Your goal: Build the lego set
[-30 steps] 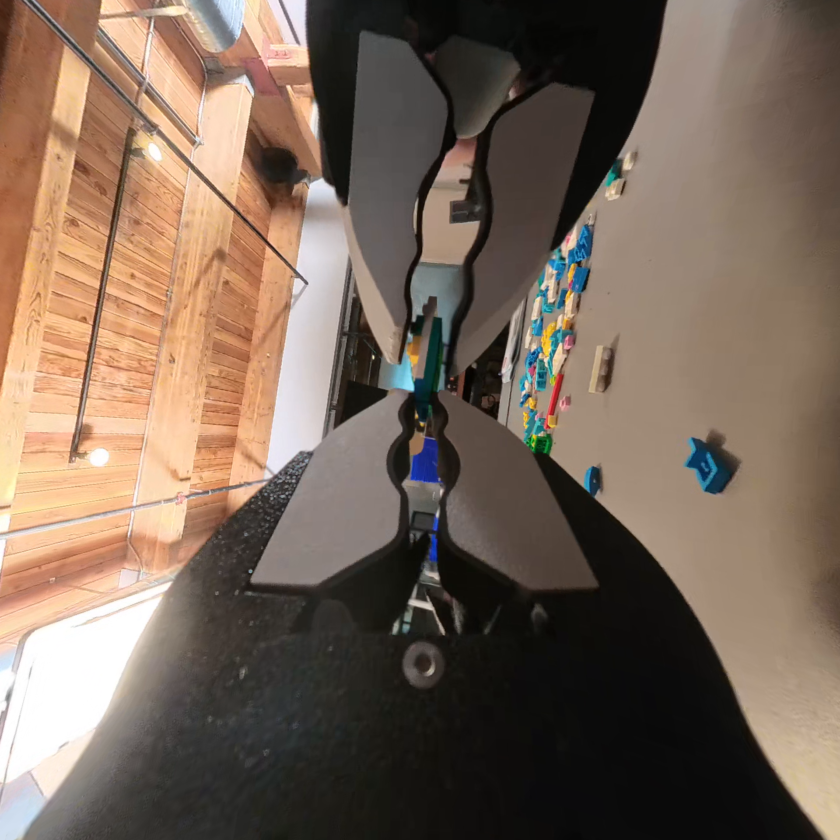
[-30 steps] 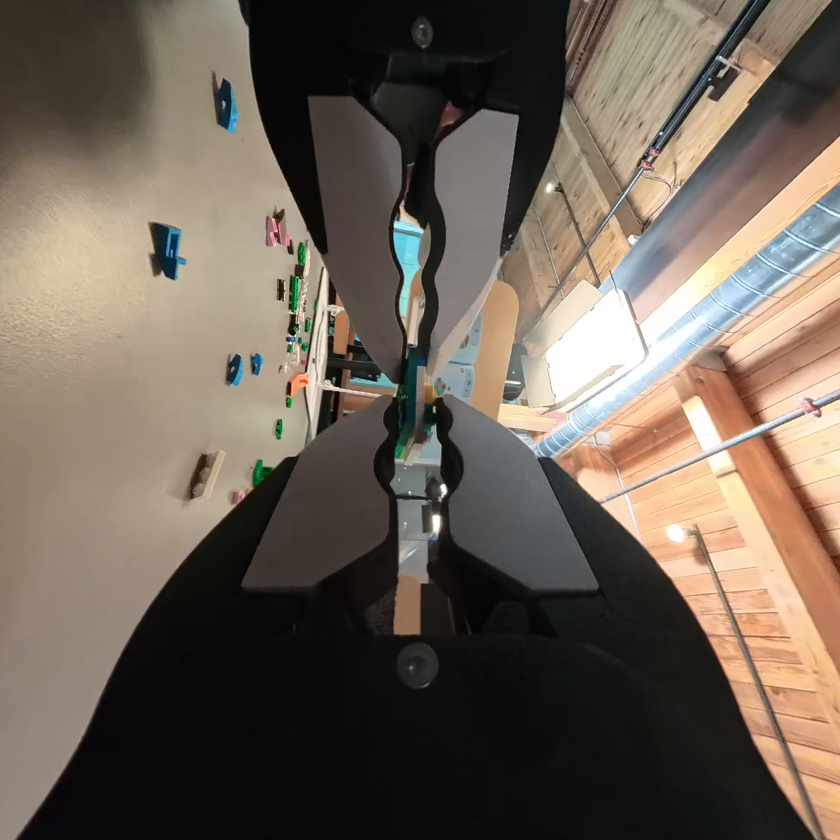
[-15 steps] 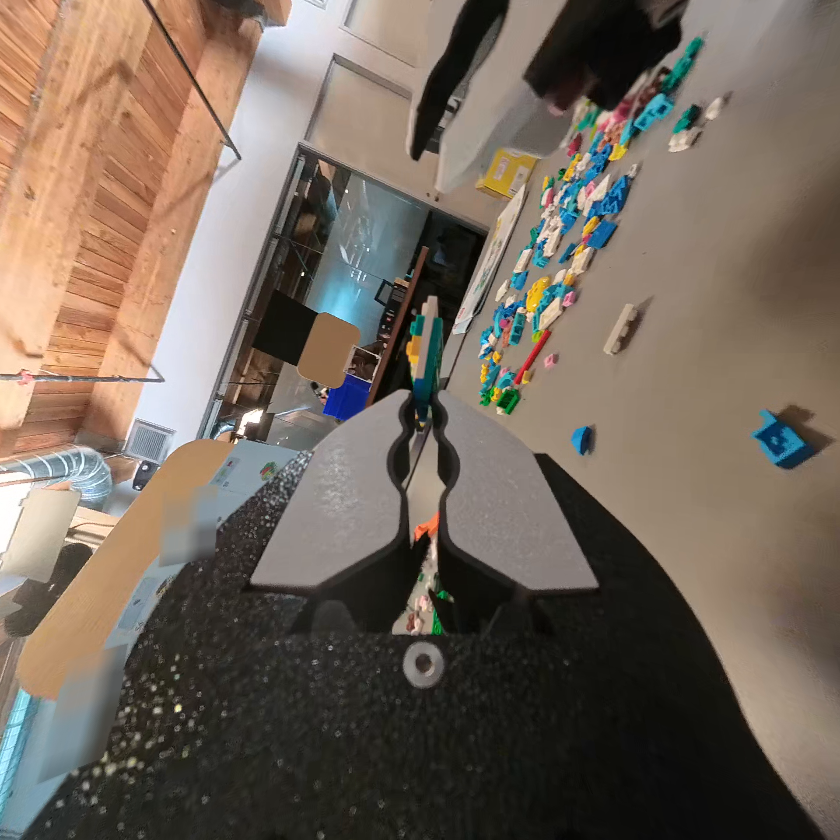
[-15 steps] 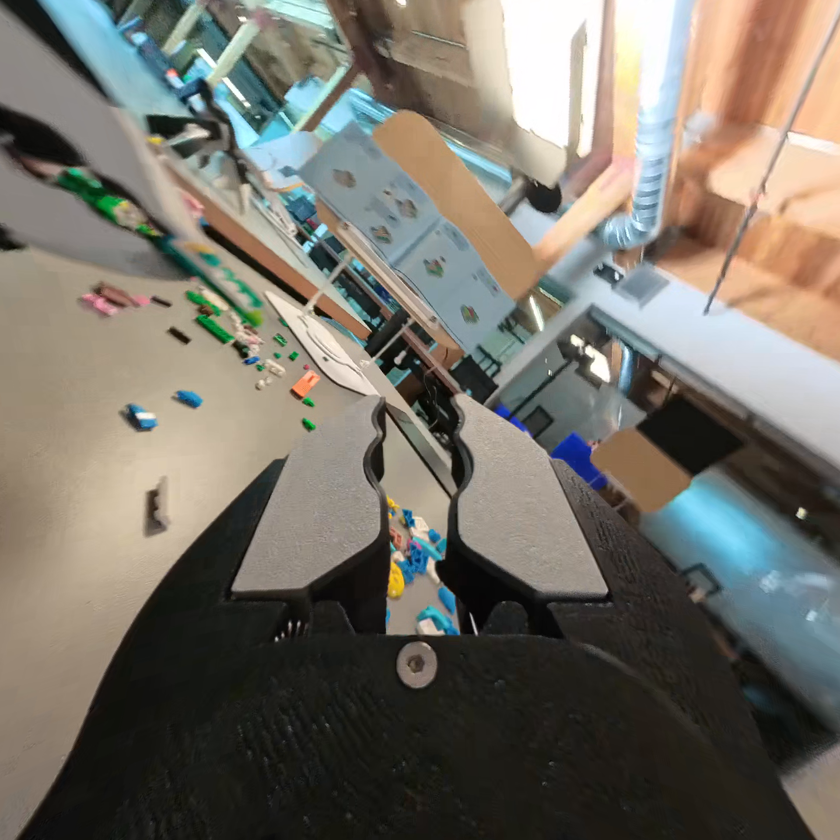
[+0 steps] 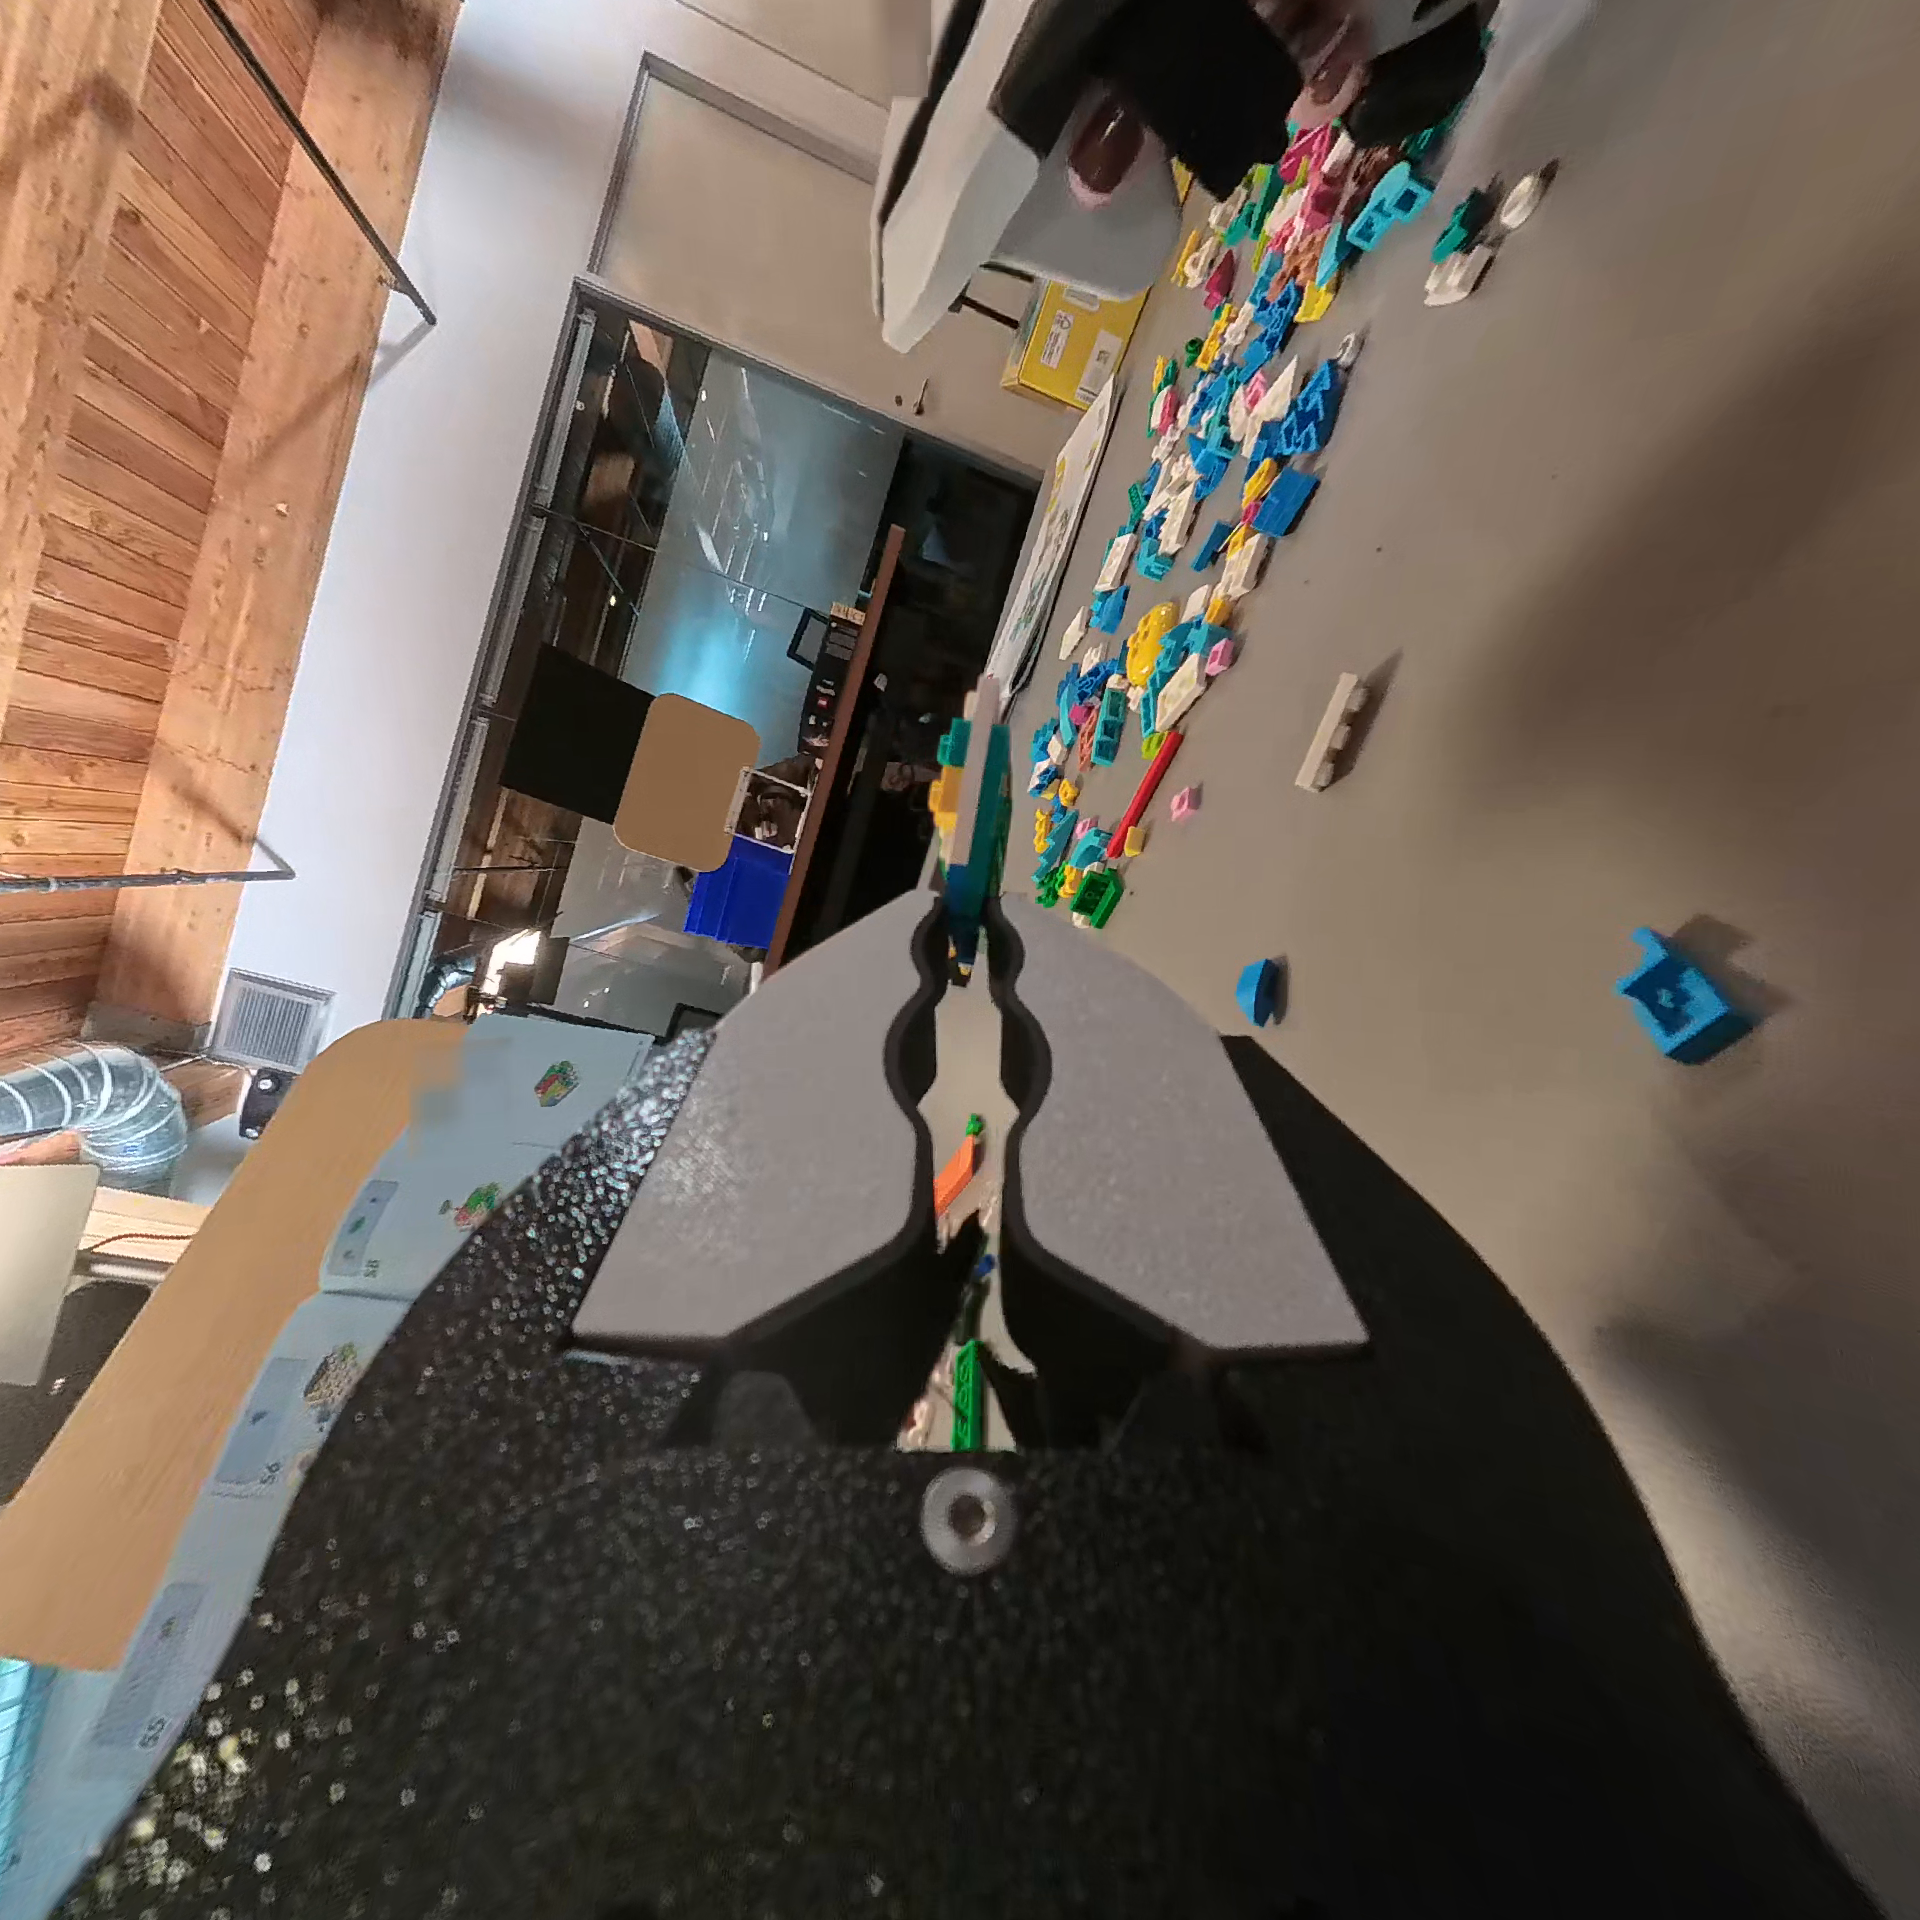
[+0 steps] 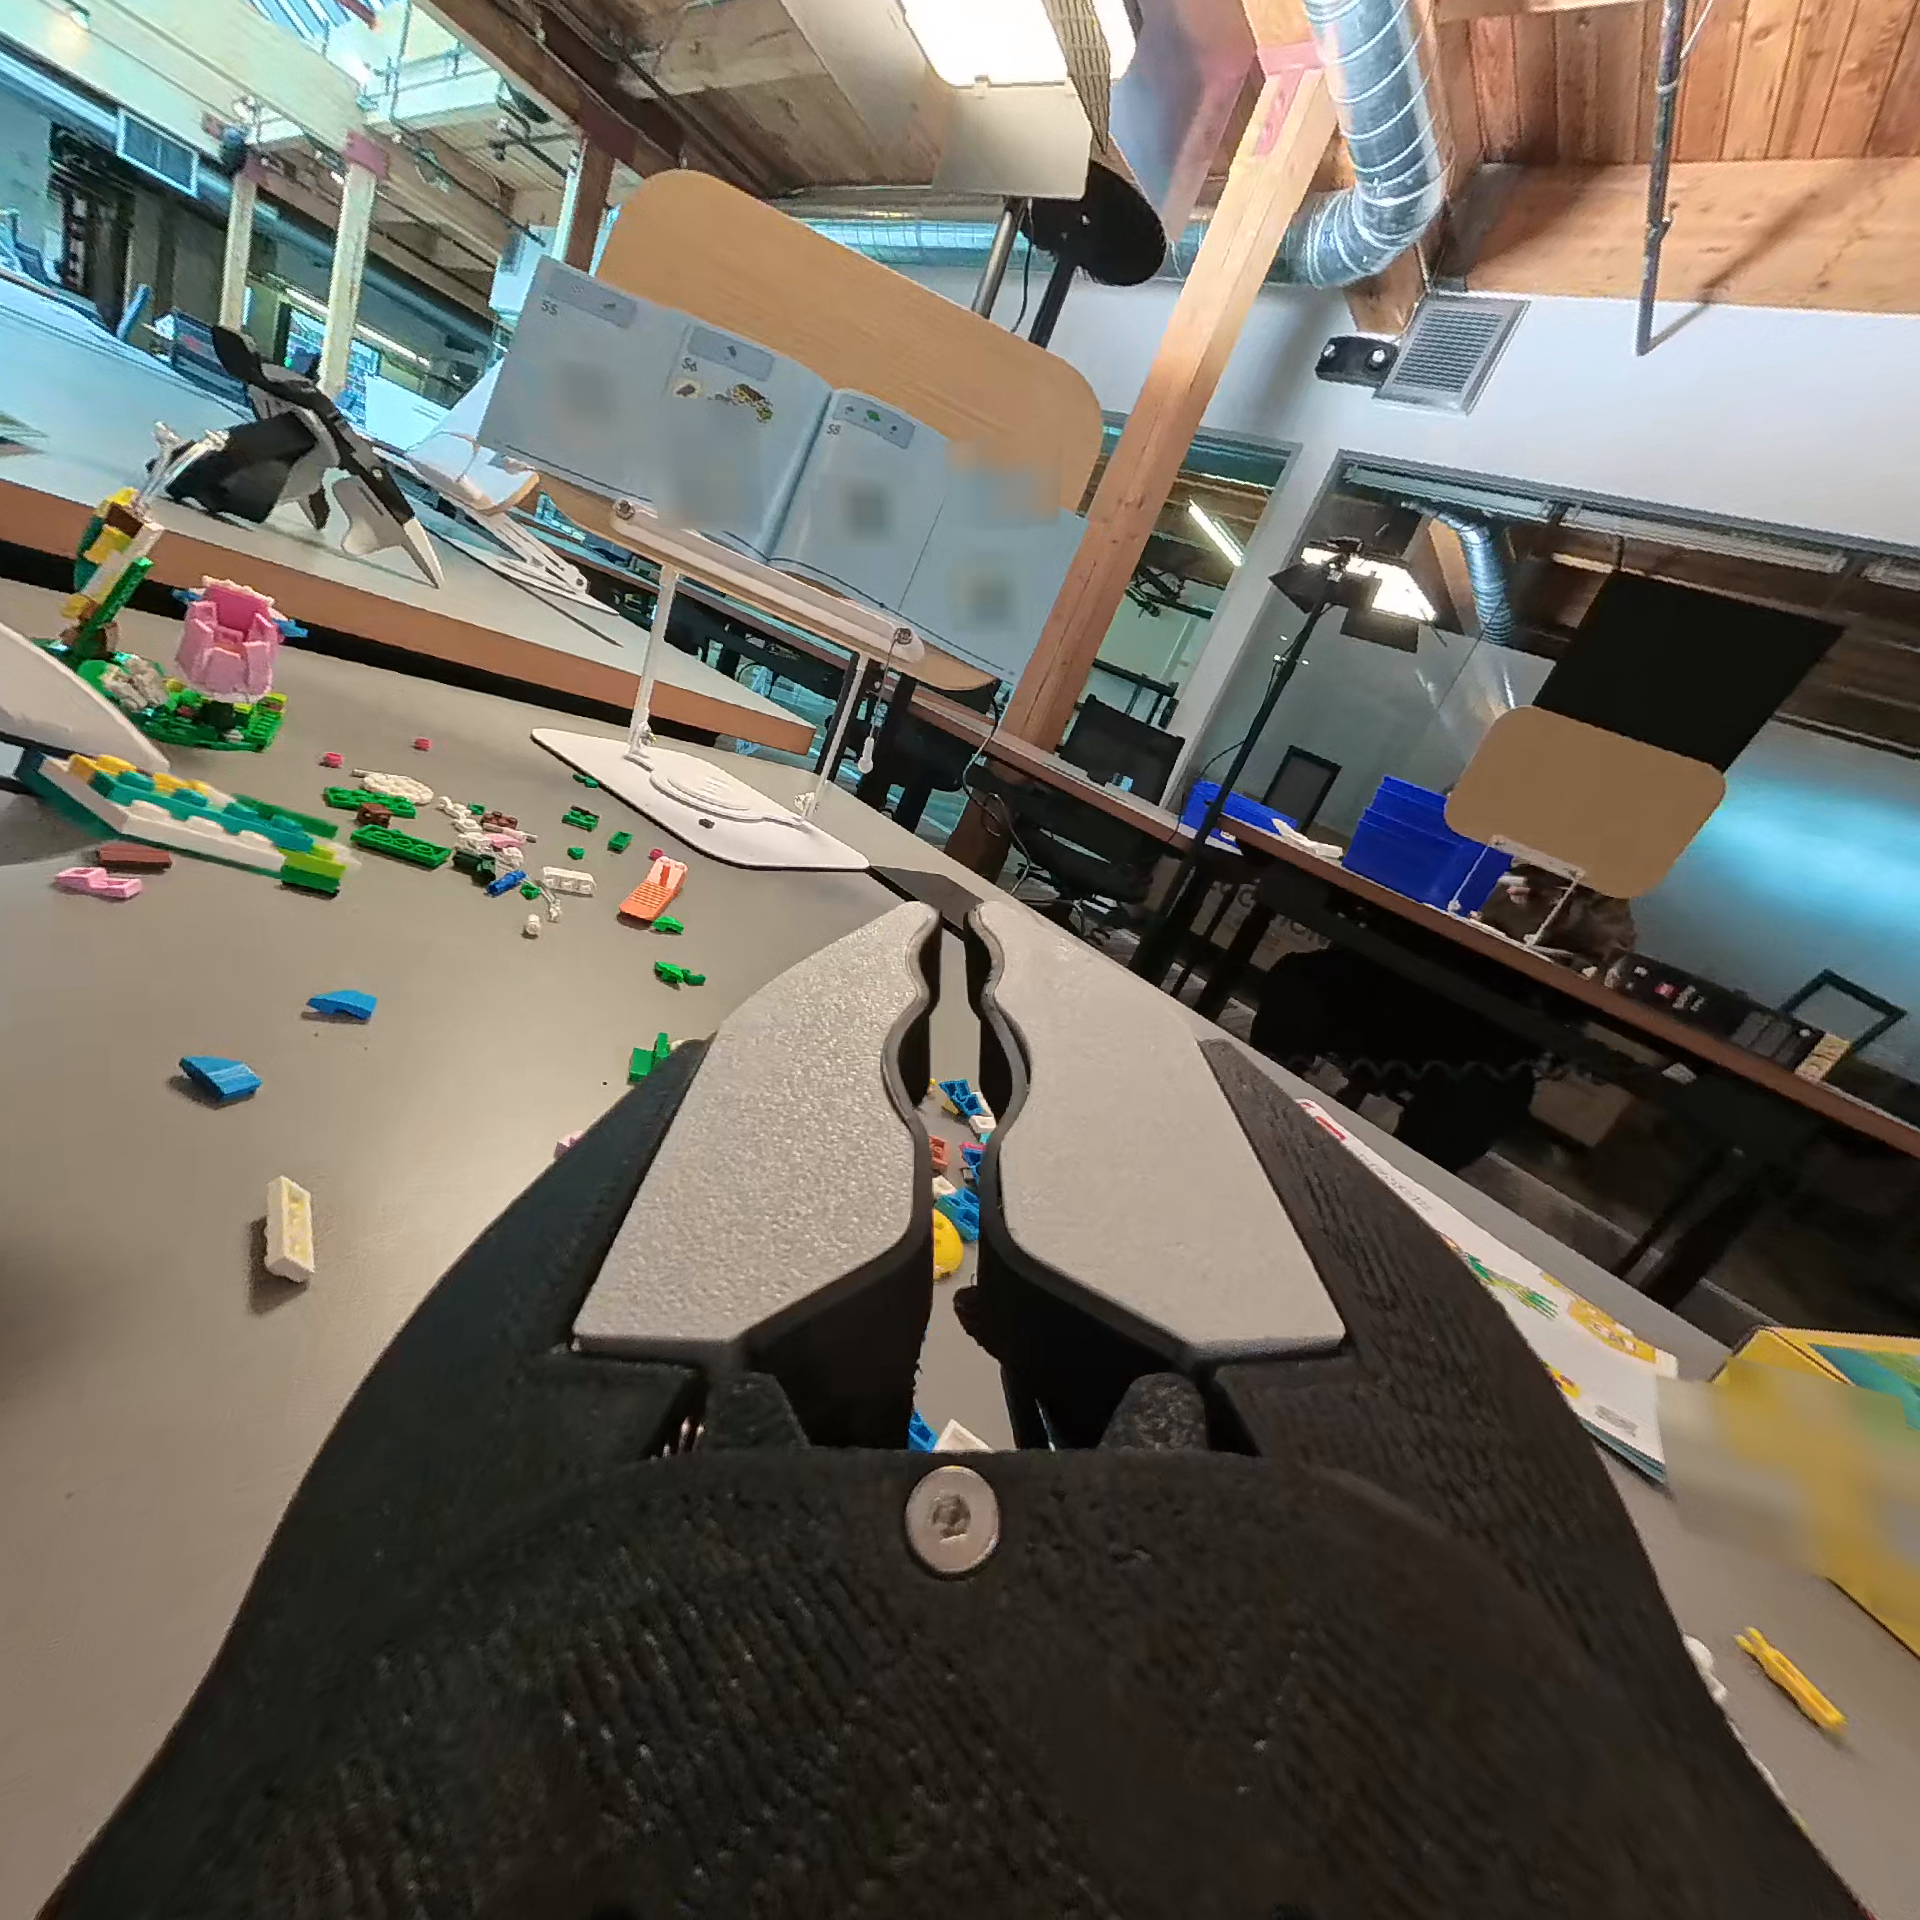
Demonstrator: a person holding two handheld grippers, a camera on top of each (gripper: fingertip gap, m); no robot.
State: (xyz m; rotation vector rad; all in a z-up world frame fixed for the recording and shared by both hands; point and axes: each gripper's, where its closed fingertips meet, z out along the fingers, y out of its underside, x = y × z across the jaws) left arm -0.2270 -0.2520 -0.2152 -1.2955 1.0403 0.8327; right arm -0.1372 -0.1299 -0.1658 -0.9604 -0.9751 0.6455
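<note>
My left gripper (image 5: 966,920) is shut on the edge of a flat lego assembly (image 5: 975,800) of teal, white and yellow pieces, held on edge above the grey table (image 5: 1558,520). My right gripper (image 6: 954,920) is shut and empty, with its jaws almost touching, above the table. It also shows in the left wrist view (image 5: 997,208), held by a hand at the top. The assembly shows in the right wrist view (image 6: 177,821) at the far left, beside a pale finger (image 6: 52,707) of the left gripper.
A pile of loose coloured bricks (image 5: 1195,623) lies on the table with a white brick (image 5: 1335,732) and a blue piece (image 5: 1683,1008) apart. An instruction book on a stand (image 6: 769,468), a pink flower build (image 6: 223,644), an orange piece (image 6: 652,888) and a yellow box (image 6: 1849,1455) also stand here. The tips of one gripper are about 15 cm away from the tips of the other.
My right gripper has let go of the assembly and pulled away from it, then closed empty. My left gripper still holds the assembly and has turned towards the table.
</note>
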